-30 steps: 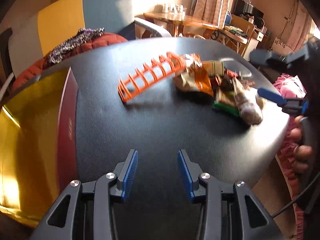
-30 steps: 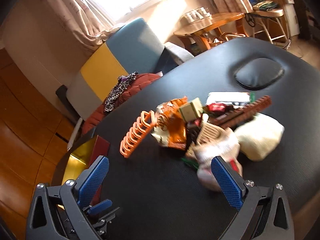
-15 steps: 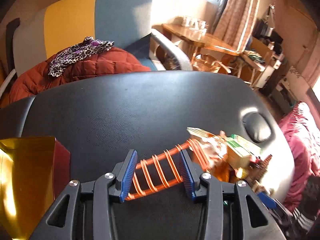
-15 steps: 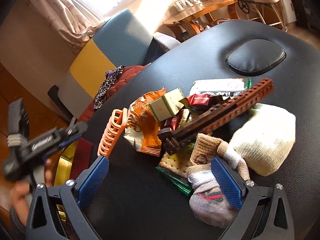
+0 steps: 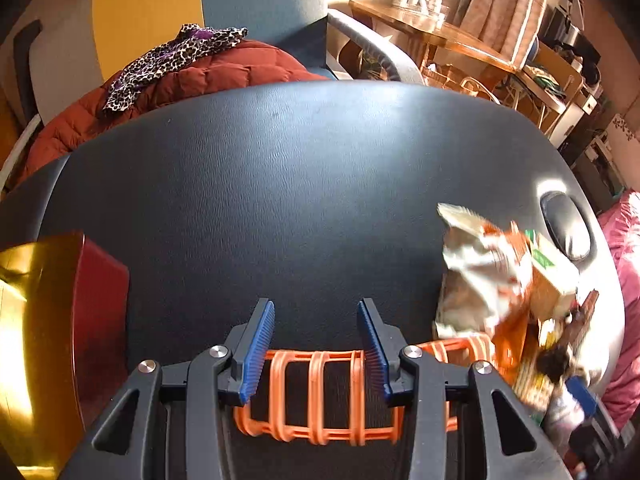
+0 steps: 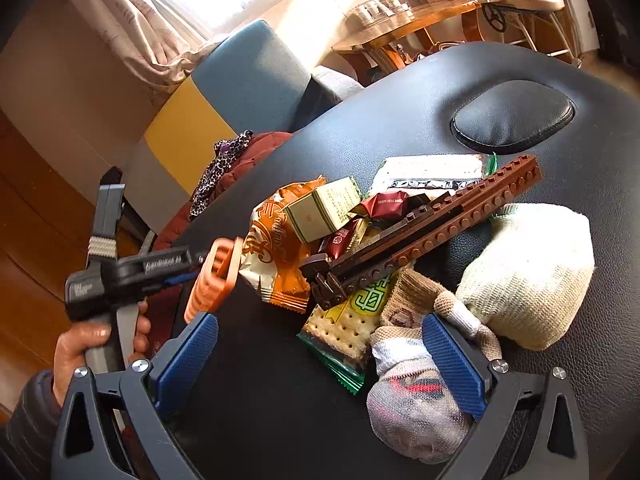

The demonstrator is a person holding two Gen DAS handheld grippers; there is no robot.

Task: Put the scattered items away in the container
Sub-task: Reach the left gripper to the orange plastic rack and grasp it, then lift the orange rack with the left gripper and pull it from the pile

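An orange plastic rack (image 5: 316,396) lies on the black padded table (image 5: 304,184). My left gripper (image 5: 316,344) stands open over it, and the rack's bars pass between and under both blue pads. The gold and red container (image 5: 100,320) sits at the table's left edge. In the right wrist view my right gripper (image 6: 320,360) is open in front of the pile. The pile holds an orange snack packet (image 6: 276,264), a small cream box (image 6: 324,210), a brown brick bar (image 6: 440,228), a cracker packet (image 6: 344,332) and a white knitted bundle (image 6: 528,272). A grey sock (image 6: 408,396) touches the right pad.
A blue and yellow armchair (image 5: 248,0) with a red jacket (image 5: 200,84) stands behind the table. An oval cushion (image 6: 512,112) is set into the table's far end. A pink cloth (image 5: 624,280) hangs at the right edge. A hand (image 6: 96,336) holds the left tool.
My left gripper has moved forward and down over the orange rack, which now sits deeper between its fingers. My right gripper has closed in on the pile, and the sock now touches its right pad.
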